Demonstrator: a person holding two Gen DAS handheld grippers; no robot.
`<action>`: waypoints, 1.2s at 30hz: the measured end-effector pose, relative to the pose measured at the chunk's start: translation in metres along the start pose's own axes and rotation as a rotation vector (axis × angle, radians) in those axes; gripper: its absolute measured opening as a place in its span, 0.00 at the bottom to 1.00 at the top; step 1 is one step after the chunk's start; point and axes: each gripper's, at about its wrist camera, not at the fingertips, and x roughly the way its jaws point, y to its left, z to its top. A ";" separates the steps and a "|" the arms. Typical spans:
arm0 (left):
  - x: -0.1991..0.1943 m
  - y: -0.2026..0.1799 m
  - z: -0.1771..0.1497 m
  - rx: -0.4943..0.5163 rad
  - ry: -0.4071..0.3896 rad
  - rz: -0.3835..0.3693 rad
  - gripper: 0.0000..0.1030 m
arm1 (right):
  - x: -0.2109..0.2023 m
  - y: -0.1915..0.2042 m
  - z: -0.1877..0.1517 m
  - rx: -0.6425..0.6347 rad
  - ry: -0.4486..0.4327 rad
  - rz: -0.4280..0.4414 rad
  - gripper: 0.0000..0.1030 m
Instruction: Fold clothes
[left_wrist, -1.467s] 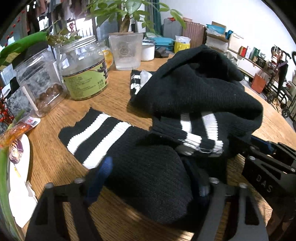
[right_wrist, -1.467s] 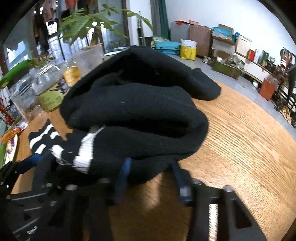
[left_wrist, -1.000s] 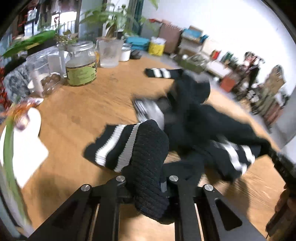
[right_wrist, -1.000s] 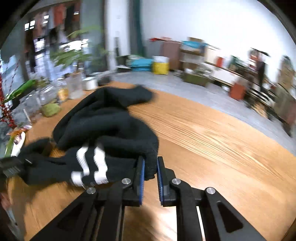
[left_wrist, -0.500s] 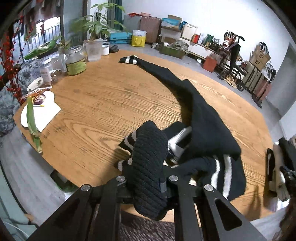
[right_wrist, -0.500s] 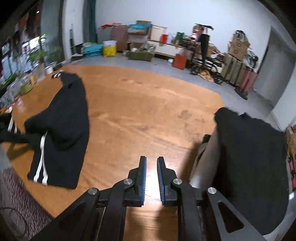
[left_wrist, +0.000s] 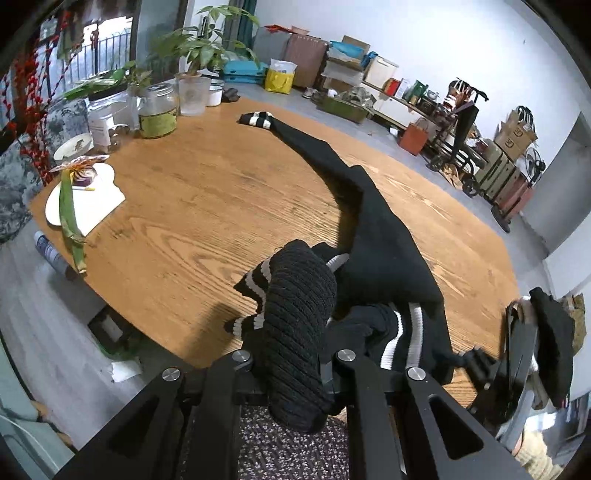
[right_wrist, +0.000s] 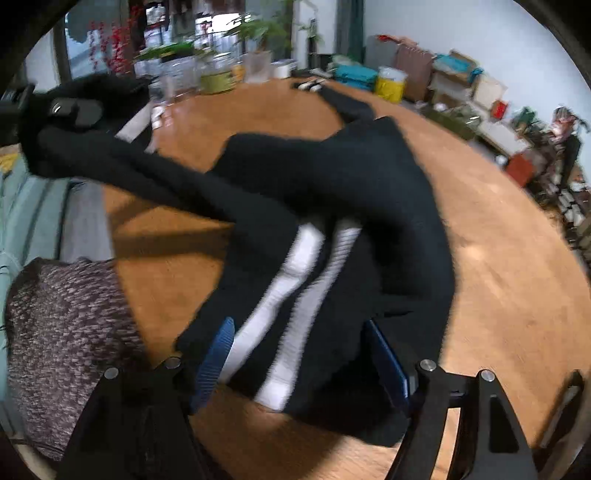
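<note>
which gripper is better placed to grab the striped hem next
Right. The right gripper is open with the striped hem of the black sweater lying between its fingers, while the left gripper is shut on a bunched sleeve.

Lived-in home, living/storage room. Large round wooden desk (left_wrist: 207, 192) w/ household clutter along its far-left edge: glass jars (left_wrist: 158, 110), potted plant (left_wrist: 195, 55), red-berry branches (left_wrist: 26, 96), white plate (left_wrist: 74, 146). Along the white back wall: suitcase (left_wrist: 306, 61), yellow bag (left_wrist: 281, 76), stacked cardboard boxes (left_wrist: 515, 134), low shelf of bottles & oddments (left_wrist: 410, 96). Grey floor (left_wrist: 44, 332); window w/ railing at upper left (left_wrist: 99, 55). Domestic goods throughout.
</note>
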 end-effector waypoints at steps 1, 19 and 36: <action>0.000 0.000 0.000 -0.003 -0.001 -0.003 0.14 | -0.001 0.005 -0.001 -0.001 -0.012 0.015 0.75; -0.036 -0.019 0.016 0.018 -0.074 -0.093 0.14 | 0.016 0.001 0.035 0.131 -0.108 -0.007 0.07; -0.098 0.003 0.073 0.030 -0.231 -0.040 0.14 | -0.226 -0.181 0.003 0.404 -0.405 -0.486 0.05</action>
